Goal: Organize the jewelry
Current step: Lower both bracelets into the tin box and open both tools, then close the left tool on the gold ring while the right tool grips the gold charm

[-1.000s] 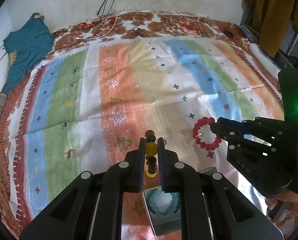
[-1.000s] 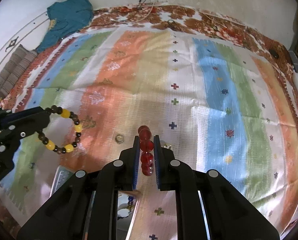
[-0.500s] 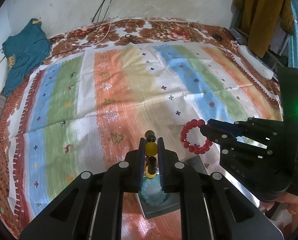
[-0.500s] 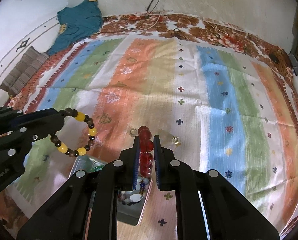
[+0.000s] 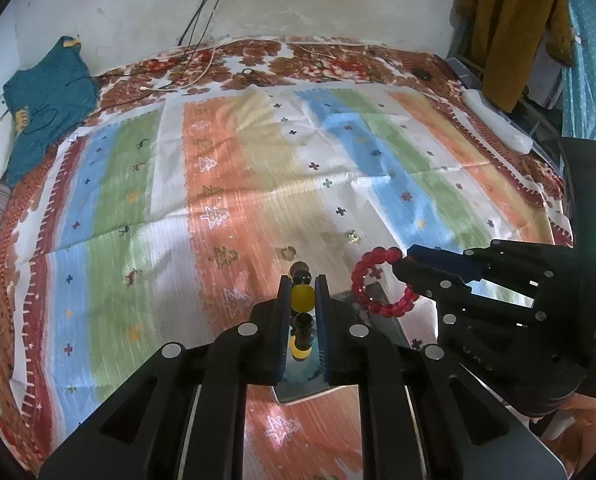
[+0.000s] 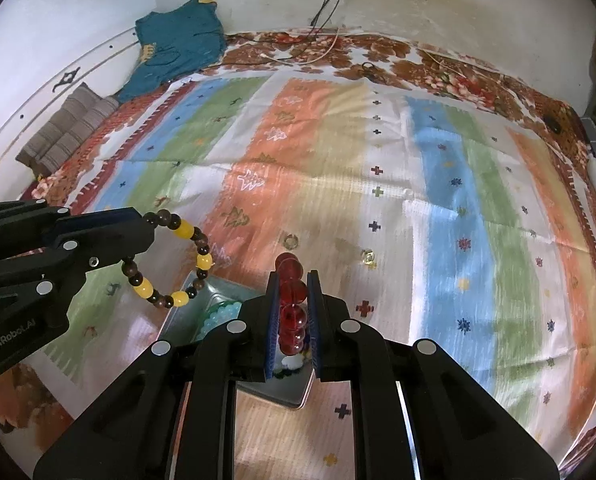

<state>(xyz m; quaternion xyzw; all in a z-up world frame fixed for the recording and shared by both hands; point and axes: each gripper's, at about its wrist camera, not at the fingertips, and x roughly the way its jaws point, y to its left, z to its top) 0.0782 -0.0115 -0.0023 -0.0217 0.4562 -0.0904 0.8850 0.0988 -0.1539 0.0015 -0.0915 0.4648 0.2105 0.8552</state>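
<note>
My left gripper (image 5: 302, 280) is shut on a bracelet of brown and yellow beads (image 5: 301, 298), which hangs as a loop (image 6: 178, 256) in the right wrist view. Beside it my right gripper (image 6: 292, 276) is shut on a bracelet of red beads (image 6: 292, 292), a red ring (image 5: 378, 282) in the left wrist view. Both are held above a metal tray (image 6: 186, 312) lying on the striped cloth (image 5: 226, 184); a pale blue bead bracelet (image 6: 222, 314) lies inside it. Two small rings (image 6: 291, 241) (image 6: 368, 257) rest on the cloth beyond the tray.
A teal garment (image 5: 42, 100) lies at the far left of the bed by the wall. Cables (image 5: 202, 60) run down the wall onto the floral sheet. A mustard garment (image 5: 510, 28) hangs at the far right, with a white object (image 5: 498, 126) at the bed's edge.
Both grippers have drawn back and risen a little with their bracelets still held. The metal tray has slid further beneath them and more of the wall shows at the top.
</note>
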